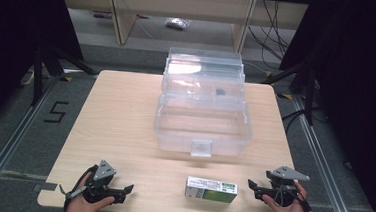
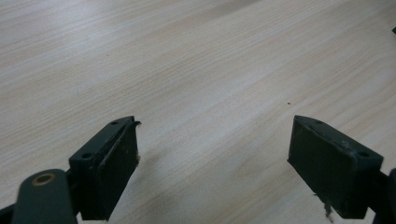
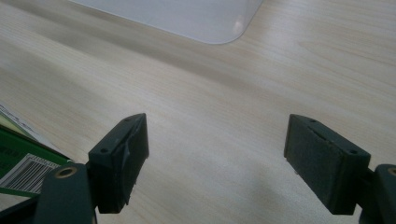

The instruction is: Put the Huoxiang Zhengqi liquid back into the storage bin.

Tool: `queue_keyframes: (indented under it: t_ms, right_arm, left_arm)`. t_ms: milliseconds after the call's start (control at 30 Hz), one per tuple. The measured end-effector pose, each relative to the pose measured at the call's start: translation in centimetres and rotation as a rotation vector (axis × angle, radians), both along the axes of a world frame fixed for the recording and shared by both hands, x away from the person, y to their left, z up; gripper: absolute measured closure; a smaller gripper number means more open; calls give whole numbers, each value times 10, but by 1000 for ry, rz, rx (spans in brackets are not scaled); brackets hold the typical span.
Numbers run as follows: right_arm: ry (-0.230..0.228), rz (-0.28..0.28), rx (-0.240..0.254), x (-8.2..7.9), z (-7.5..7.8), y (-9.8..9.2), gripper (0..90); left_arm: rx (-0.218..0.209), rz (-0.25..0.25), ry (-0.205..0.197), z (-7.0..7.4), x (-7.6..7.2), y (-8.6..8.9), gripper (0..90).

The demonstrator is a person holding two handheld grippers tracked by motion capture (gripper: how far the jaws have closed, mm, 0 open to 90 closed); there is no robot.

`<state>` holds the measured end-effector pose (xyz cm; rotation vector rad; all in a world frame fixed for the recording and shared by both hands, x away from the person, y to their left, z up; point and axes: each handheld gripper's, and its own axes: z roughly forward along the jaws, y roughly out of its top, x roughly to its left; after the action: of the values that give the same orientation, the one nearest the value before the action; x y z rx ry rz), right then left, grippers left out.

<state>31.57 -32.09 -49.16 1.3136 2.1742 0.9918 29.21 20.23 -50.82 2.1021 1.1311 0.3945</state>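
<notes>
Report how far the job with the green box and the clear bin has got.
Done: the clear plastic bin stands open, lid back. In hand: nothing; the left gripper and right gripper are open, and the green and white carton lies untouched on the table. Left, probably: grasping it and binning it.

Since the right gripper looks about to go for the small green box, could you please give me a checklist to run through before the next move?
1. Right gripper jaws open, nothing between them: ok.
2. Left gripper jaws open, nothing between them: ok.
3. Green box lies flat on the table, apart from both grippers: ok.
4. Green box lined up between the right jaws: not ok; in the right gripper view it sits off to the left.
5. Clear bin open, lid tilted back: ok.
6. Bin's main compartment free to take the box: ok, as far as it shows.
</notes>
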Motion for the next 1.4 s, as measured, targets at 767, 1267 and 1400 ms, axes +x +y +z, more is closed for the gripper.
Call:
queue_keyframes:
  t_ms: [767, 1267, 1400]
  right_arm:
    - [57, 76, 0, 4, 41, 11, 252]
    - [33, 154, -15, 8, 72, 16, 257]
    - [47, 178, -4, 5, 81, 26, 259]
  left_arm:
    - [0, -6, -5, 2, -2, -1, 154]
    - [6, 6, -12, 2, -1, 0, 154]
    - [16, -9, -5, 3, -1, 2, 154]
